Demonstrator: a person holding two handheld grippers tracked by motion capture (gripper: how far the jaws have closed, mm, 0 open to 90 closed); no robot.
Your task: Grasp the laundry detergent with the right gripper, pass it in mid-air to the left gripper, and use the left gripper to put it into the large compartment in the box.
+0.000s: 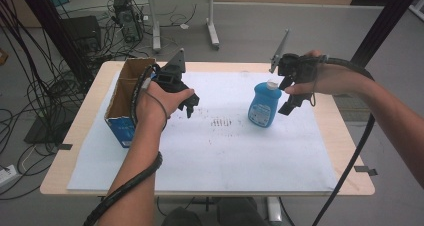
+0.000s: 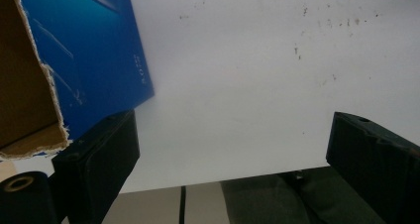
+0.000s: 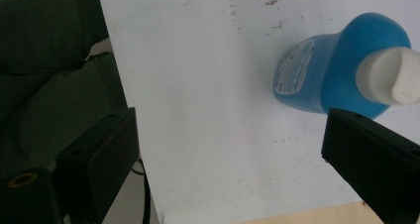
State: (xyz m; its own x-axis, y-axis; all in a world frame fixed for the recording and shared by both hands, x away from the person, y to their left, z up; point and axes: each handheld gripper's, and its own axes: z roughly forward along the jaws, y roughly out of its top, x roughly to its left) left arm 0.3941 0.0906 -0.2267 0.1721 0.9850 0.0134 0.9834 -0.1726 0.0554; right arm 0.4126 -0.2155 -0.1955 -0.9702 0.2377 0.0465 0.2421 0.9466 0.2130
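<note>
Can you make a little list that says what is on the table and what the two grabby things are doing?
table cover: white sheet with small dark specks
bottle: blue bottle with a white cap, standing upright on the sheet
box: open cardboard box, blue outside, brown inside, at the left of the table
left gripper: jaws open, above the sheet beside the box, holding nothing
right gripper: jaws open, close beside the bottle, not gripping it
likely next move: the right gripper may close on the bottle

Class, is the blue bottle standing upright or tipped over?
Upright: the blue bottle stands on its base on the white sheet, white cap on top.
</note>
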